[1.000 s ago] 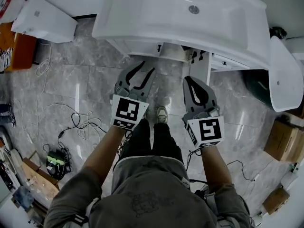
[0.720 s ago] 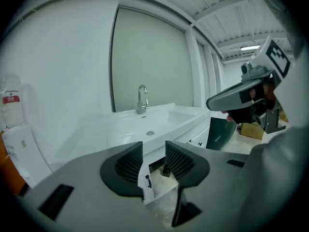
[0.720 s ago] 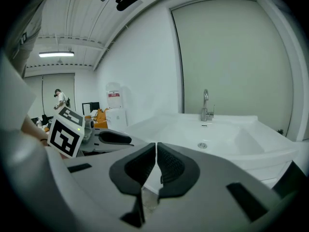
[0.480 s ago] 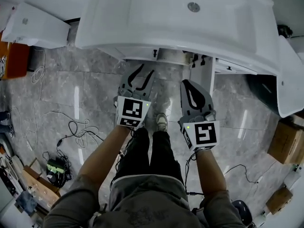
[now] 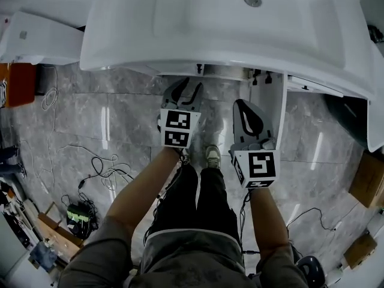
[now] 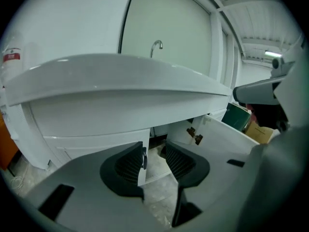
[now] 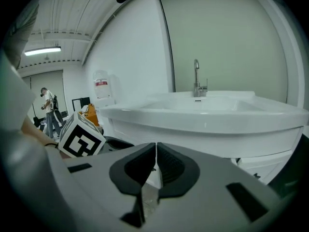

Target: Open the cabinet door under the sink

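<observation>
Left gripper view: snap your just-opened, spread, empty left gripper (image 6: pixel 154 146) shut early and you'll miss the small dark handle (image 6: pixel 144 157) on the white cabinet door (image 6: pixel 87 146) at 12 o'clock.

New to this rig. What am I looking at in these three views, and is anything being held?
There is no robot here: a person holds a two-fingered gripper in each hand. The head view comes from a camera on their head, looking down at the white sink and the tiled floor with loose cables. The other two views ride on the grippers and look along the fingers. The left gripper is open, its fingers having just been opening. The handle of one cabinet door shows between them, not gripped. The right gripper is shut and empty. The other door already stands open.
</observation>
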`<state>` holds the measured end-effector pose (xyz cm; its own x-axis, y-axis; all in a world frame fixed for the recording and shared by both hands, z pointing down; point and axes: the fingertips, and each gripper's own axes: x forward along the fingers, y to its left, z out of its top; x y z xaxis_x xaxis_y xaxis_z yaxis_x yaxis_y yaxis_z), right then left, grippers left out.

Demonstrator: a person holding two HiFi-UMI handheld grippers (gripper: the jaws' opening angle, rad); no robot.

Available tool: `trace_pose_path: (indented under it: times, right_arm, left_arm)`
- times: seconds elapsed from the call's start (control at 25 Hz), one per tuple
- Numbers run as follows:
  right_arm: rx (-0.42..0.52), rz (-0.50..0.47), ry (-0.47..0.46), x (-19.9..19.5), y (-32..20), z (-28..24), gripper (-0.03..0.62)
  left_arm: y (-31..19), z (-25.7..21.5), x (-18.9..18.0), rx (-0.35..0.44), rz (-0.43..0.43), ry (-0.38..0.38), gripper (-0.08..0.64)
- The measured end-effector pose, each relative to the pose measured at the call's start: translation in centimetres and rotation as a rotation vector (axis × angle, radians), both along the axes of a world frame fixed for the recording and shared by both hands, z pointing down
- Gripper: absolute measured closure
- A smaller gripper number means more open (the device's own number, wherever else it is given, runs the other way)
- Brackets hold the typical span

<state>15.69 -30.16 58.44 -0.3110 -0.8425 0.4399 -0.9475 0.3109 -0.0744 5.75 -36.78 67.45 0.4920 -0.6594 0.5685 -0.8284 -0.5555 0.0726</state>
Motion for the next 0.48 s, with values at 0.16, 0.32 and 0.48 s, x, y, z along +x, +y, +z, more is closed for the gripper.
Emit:
trace_pose_path:
  times: [0.16,0.32,0.48]
  right_arm:
    - [-0.022,0.004,0.025,0.9,-0.6,2.6,0.561]
    - [-0.036,0.012,0.024,1.5,-0.7,4.6,0.561]
    - [-0.059,-0.014,0.047,1.3,-0.3,6.6,0.561]
  left_arm:
    - [-1.7,3.7,0.8,-0.022,-0.007,-0.023,0.408]
    - [-3.0,8.5,1.2,-0.091,-0.038,-0.060,0.408]
    - [-4.2,10.6,1.3,-0.084,-0.051,-0.083,0.418]
